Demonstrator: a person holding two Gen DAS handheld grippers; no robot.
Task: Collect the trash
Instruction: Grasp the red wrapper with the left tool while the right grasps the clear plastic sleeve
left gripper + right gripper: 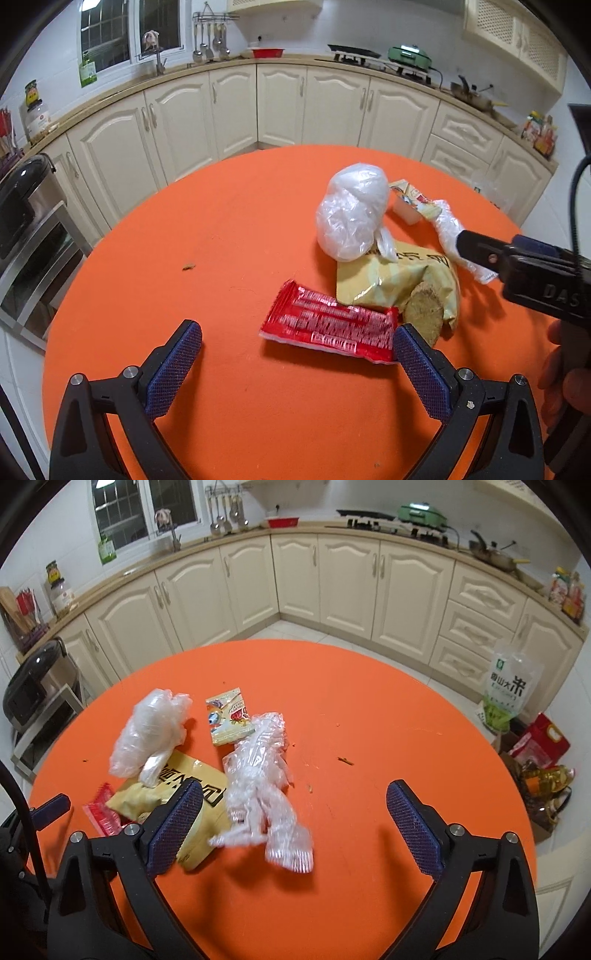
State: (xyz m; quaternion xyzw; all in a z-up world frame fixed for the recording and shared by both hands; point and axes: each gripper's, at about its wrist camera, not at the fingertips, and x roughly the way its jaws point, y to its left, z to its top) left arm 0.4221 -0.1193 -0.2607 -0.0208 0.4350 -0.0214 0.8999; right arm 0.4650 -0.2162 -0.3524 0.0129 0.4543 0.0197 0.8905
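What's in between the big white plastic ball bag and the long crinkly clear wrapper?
A small strawberry snack packet sits between the white bag and the clear wrapper, toward their far ends; nearer, the yellow bag. The right wrist view shows it best.

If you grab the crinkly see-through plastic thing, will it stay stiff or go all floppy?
Probably floppy: the clear plastic wrapper is thin film, crumpled and twisted. It likely weighs almost nothing. The open right gripper would probably squash it flat rather than lift it in shape.

I see red wrapper [328, 326] flat on worktop, touching crumpled yellow bag [397, 282]; knotted clear bag [352, 210] upright behind; crumpled clear film [264, 775] and small carton [229, 720] alongside.
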